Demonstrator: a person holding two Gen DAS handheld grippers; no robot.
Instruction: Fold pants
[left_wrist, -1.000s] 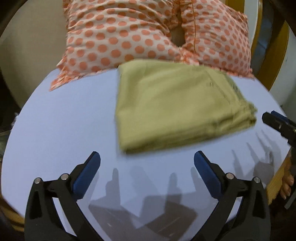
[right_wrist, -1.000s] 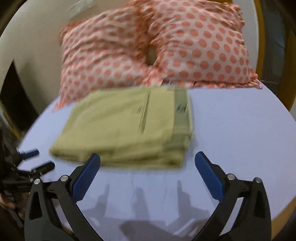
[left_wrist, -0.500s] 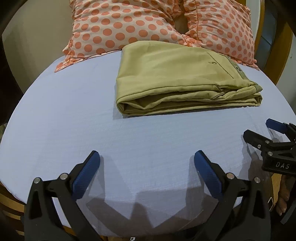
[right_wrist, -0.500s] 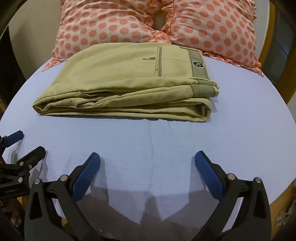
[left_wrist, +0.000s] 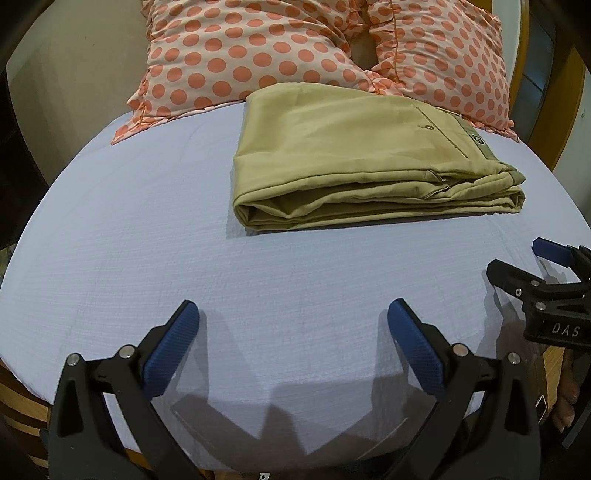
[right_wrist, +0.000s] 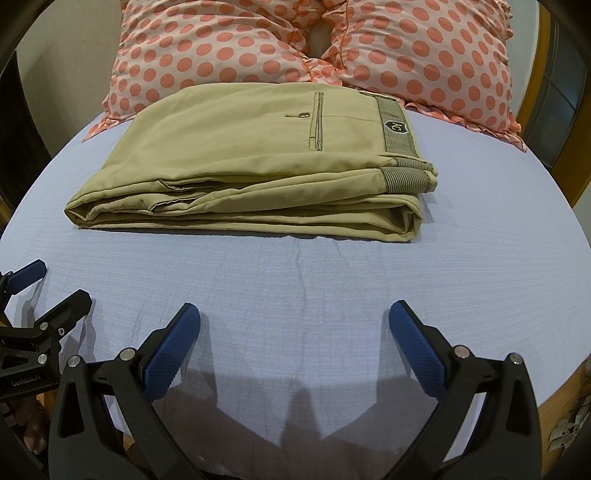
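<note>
Khaki pants (left_wrist: 354, 162) lie folded into a thick flat rectangle on the pale blue bed sheet (left_wrist: 129, 258), back pocket and waistband on top; they also show in the right wrist view (right_wrist: 258, 166). My left gripper (left_wrist: 293, 314) is open and empty, low over the sheet in front of the pants. My right gripper (right_wrist: 294, 314) is open and empty, also in front of the pants. Each gripper shows at the edge of the other's view: the right one (left_wrist: 524, 258) and the left one (right_wrist: 55, 284).
Two orange polka-dot pillows (left_wrist: 258, 51) (right_wrist: 424, 55) lie behind the pants, touching their far edge. The wooden bed frame (left_wrist: 569, 96) rises at the right. The sheet's front edge (right_wrist: 554, 391) drops off just below my grippers.
Both grippers have pulled back from the folded pants toward the bed's front edge. The pants lie still. Both stay open.
</note>
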